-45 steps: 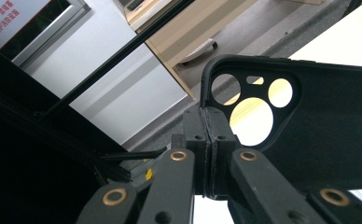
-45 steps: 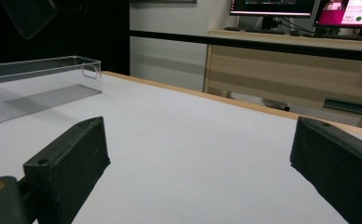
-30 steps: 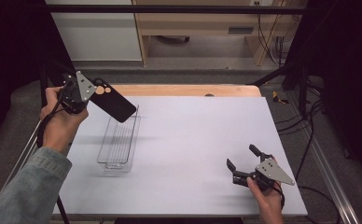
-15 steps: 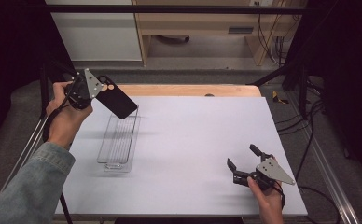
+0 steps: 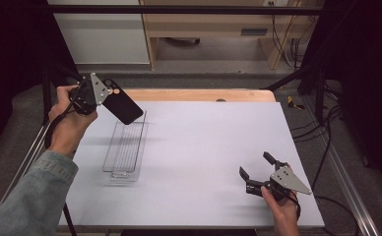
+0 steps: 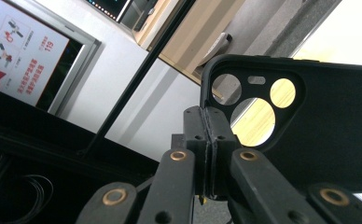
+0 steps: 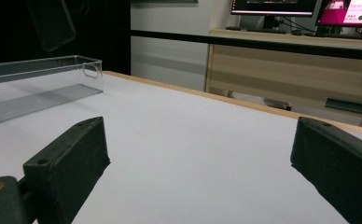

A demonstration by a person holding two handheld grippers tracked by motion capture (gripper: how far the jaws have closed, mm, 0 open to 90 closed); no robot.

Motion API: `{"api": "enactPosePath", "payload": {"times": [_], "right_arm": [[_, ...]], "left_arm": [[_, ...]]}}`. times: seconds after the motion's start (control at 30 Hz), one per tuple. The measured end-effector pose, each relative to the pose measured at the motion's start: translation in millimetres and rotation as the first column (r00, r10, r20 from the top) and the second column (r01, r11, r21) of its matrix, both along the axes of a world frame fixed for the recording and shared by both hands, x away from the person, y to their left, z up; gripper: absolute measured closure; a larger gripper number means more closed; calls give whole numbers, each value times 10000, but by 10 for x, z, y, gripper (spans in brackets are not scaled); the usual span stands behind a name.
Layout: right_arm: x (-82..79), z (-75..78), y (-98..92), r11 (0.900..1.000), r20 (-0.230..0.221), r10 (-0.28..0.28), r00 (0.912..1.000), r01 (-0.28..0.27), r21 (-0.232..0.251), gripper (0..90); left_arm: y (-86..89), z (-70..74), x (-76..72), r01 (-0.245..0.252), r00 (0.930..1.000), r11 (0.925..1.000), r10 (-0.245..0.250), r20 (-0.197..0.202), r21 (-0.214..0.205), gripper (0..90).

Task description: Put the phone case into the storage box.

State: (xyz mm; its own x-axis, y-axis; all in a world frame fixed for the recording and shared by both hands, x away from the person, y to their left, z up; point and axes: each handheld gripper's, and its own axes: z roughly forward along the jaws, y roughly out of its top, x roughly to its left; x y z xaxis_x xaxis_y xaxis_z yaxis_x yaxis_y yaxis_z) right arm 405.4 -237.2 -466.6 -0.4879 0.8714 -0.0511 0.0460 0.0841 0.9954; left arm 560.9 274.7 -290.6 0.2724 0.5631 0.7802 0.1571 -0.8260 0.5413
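Gripping black phone case by edge, left tool clenched, raised above far end of clear tray at desk 10 o'clock. Right tool released, 5 o'clock.

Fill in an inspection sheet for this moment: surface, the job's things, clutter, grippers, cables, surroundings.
Surface: white table top with a wooden strip along the far edge, bare in the middle.
Job's things: black phone case held in the air above the far end of the clear tray; the tray lies on the left part of the table.
Clutter: nothing seen.
Grippers: left gripper shut on the phone case's edge beside the camera cutouts; right gripper open, holding nothing, low over the table's near right corner.
Cables: a cable trails from each gripper; more lie on the floor at the right.
Surroundings: wooden furniture and a white cabinet behind the table, monitors in the right gripper view.
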Motion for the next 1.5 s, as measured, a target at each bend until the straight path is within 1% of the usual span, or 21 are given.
{"api": "enactPosePath", "payload": {"times": [0.07,0.1,0.17,0.27,0.33,0.4,0.43,0.5,0.63,0.87,1.1,1.2,1.27,1.4,1.5], "right_arm": [[1,-1,3,10000,-4,7,10000,-7,-3,44],[2,-2,1,10000,0,4,10000,-4,-15,45],[3,-3,-1,10000,-3,-15,10000,15,-2,44],[3,-2,-2,10000,4,-20,10000,20,4,45],[3,-4,-1,10000,-7,-10,10000,10,-13,45],[6,-7,1,10000,-29,-16,10000,16,-17,45],[7,-7,2,10000,-28,-9,10000,9,-14,45],[5,-6,0,10000,-16,-9,10000,9,-7,45],[12,-9,-10,10000,-32,-16,10000,16,15,45],[7,-5,-12,10000,-19,-11,10000,11,49,45],[11,-9,-16,10000,-32,-14,10000,14,41,45],[10,-9,-15,10000,-34,-6,10000,6,38,45],[10,-10,-14,10000,-35,9,10000,-9,35,45],[15,-14,-9,10000,-67,42,10000,-42,28,45],[17,-17,-6,10000,-93,55,9999,-55,30,45]], "left_arm": [[-4,-13,9,-5,10000,10000,5,46,0,890],[-3,-17,13,-25,9999,10000,24,101,70,890],[1,-19,22,-95,9999,9997,94,49,212,890],[6,-32,45,-92,9999,9999,91,87,115,890],[-7,-38,58,-91,9999,9998,88,134,196,890],[-34,-49,67,-44,9999,9992,38,136,400,890],[-41,-59,74,-7,9998,9992,0,183,400,890],[-70,-81,91,6,9999,9967,-16,131,809,890],[-103,-120,121,35,9999,9939,-48,112,1104,890],[-155,-166,156,147,9998,9904,-161,93,1371,889],[-177,-216,201,145,9998,9869,-161,87,1609,889],[-174,-237,226,136,9998,9864,-152,85,1637,889],[-176,-252,239,132,9998,9845,-158,135,1750,890],[-183,-295,278,174,9998,9810,-196,95,1935,889],[-197,-334,307,227,9997,9769,-247,69,2127,889]]}}
